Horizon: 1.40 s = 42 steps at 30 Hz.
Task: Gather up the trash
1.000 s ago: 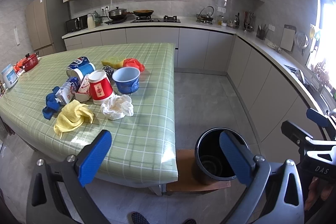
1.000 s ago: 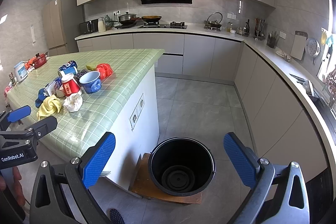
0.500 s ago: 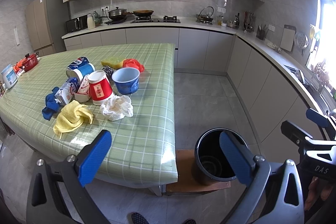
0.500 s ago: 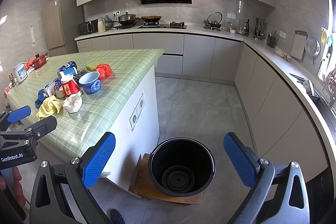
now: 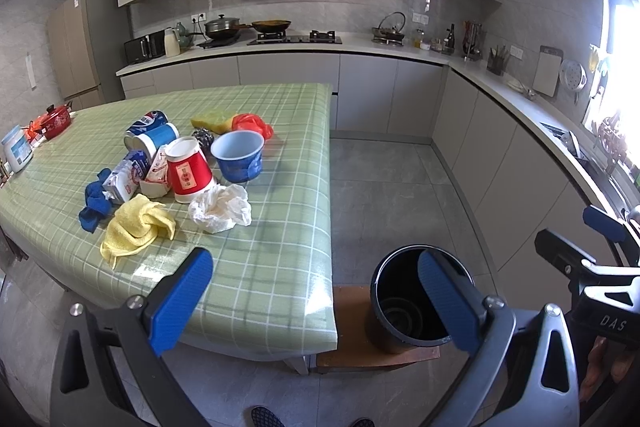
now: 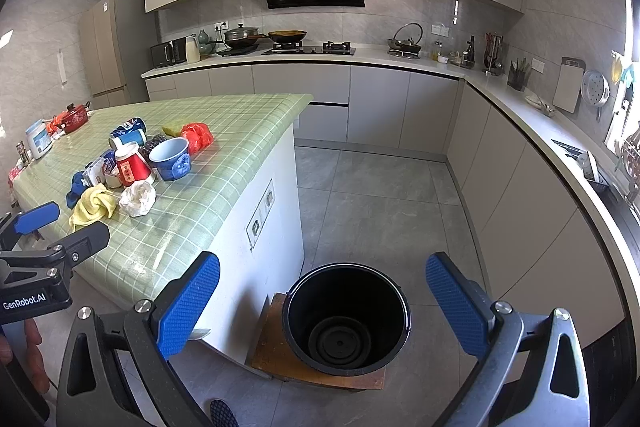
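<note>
A pile of trash lies on the green checked table (image 5: 260,275): a crumpled white paper (image 5: 220,209), a red paper cup (image 5: 188,175) tipped over, a blue bowl (image 5: 238,155), a blue can (image 5: 146,125), a red plastic bag (image 5: 252,123), milk cartons (image 5: 124,181). A black bin (image 6: 346,315) stands empty on a low wooden board beside the table. My left gripper (image 5: 316,301) hangs open above the table's near edge. Over the bin, my right gripper (image 6: 322,301) is open too. Both hold nothing.
A yellow cloth (image 5: 136,227) and a blue cloth (image 5: 94,205) lie by the pile. A red pot (image 5: 56,121) and a white jar (image 5: 16,153) stand at the table's far left. Grey cabinets (image 6: 500,179) run along the back and right, with tiled floor (image 6: 376,195) between.
</note>
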Each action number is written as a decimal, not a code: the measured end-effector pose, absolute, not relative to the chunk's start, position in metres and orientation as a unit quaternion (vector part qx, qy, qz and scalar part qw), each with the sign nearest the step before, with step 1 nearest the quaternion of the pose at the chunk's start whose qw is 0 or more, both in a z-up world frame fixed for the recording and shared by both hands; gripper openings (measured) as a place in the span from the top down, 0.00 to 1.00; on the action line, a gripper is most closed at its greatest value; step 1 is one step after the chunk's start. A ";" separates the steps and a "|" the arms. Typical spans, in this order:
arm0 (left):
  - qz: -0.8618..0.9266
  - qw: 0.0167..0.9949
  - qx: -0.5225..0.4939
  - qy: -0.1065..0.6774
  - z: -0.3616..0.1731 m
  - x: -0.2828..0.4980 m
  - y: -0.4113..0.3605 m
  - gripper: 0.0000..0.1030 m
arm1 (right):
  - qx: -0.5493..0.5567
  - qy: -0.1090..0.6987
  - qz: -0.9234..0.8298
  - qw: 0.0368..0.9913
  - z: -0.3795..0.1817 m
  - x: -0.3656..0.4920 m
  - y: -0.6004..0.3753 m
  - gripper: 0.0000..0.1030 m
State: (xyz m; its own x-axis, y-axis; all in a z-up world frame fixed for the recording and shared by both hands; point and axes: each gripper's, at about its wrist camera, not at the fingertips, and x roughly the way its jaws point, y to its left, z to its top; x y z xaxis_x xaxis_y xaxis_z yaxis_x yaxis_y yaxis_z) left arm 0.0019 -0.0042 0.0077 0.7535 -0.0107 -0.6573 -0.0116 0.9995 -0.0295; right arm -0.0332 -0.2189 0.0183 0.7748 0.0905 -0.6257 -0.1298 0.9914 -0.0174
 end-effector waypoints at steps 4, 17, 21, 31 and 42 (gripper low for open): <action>0.000 0.936 -0.016 0.351 0.008 0.004 -0.005 0.00 | -0.030 0.330 0.058 0.942 0.019 -0.033 -0.219 0.00; 0.000 0.936 -0.016 0.351 0.008 0.005 -0.006 0.00 | -0.030 0.331 0.059 0.941 0.018 -0.033 -0.219 0.00; -0.001 0.937 -0.016 0.350 0.009 0.005 -0.006 0.00 | -0.030 0.331 0.059 0.941 0.018 -0.033 -0.219 0.00; -0.003 0.936 -0.018 0.351 0.008 0.009 -0.006 0.00 | -0.029 0.331 0.059 0.941 0.018 -0.032 -0.220 0.00; 0.000 0.937 -0.015 0.349 0.005 0.011 -0.004 0.00 | -0.033 0.333 0.062 0.940 0.014 -0.029 -0.218 0.00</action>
